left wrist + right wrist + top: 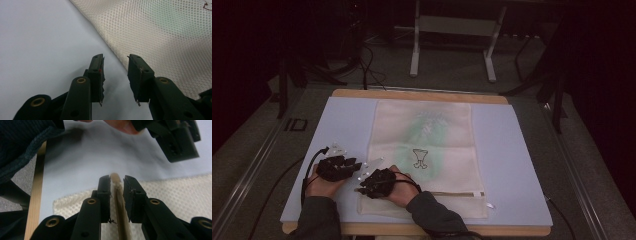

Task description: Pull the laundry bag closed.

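Right gripper view puts the mesh bag's (175, 195) stiff beige band (119, 195) straight up the middle of my right tool (116, 180). The band's long axis runs away from me along the line of the jaws, not across them. The jaws stand close on either side of it, with hardly a sliver of room. I cannot tell whether the pads are biting on the cloth yet.

From the high view the bag (422, 145) lies flat and lengthwise on the pale blue mat (342, 125), its short ends near and far, the zip (452, 194) crossing it close to the near end. My right tool (362, 189) sits at the bag's near left corner and points left, so that corner band is what it straddles.

My left tool (115, 58) is just beside the bag's left edge (110, 47), jaws well apart with nothing between them but mat. The mesh lies ahead and to the right of its tips. In the high view it (359, 164) rests a little farther up that edge than the right one, the two almost touching.

I judge the right hand is the nearer one for lifting the corner. Any pull should follow the band's length. The left must cross only a little rightward to take the edge. The wooden bench (412, 94) shows beyond the mat.
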{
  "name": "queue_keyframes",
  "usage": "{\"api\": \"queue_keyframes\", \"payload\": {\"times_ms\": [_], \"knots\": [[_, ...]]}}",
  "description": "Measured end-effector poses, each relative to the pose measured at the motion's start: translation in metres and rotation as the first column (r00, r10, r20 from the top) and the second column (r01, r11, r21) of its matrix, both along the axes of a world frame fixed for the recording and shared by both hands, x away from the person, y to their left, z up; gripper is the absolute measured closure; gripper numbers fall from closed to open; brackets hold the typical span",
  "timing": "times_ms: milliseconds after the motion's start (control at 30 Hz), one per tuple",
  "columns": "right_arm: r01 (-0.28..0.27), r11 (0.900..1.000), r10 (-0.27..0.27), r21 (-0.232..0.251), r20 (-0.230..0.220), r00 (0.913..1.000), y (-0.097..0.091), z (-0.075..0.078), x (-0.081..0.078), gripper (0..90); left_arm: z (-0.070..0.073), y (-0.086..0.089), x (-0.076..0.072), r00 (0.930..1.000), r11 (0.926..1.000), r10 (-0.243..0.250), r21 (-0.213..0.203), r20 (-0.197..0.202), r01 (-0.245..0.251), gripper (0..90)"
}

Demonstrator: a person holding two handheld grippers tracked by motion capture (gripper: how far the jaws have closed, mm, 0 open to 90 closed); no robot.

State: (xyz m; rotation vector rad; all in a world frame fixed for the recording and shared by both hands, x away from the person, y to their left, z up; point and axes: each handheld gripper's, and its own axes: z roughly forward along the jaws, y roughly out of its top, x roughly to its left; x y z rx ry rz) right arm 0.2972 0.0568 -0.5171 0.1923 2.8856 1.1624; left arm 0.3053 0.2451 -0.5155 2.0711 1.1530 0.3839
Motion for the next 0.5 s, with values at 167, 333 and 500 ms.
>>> {"api": "queue_keyframes", "payload": {"times_ms": [167,333,500], "knots": [[-0.001,0.9999,0.001,-0.012,0.005,1.0,0.008,-0.002,-0.001,75.6,0.0,0.0,0.0,1.0,1.0,0.003,-0.003,0.001,-0.003,65.1],[0.002,0.9998,-0.001,-0.022,0.02,0.9998,0.015,-0.002,0.0,75.7,0.0,0.001,0.0,1.0,1.0,0.005,-0.006,0.002,-0.005,65.1],[0.004,0.9993,-0.003,-0.038,0.018,0.9998,0.021,-0.006,0.001,75.8,0.0,0.003,0.0,0.9999,0.9999,0.011,-0.01,0.004,-0.01,65.2]]}}
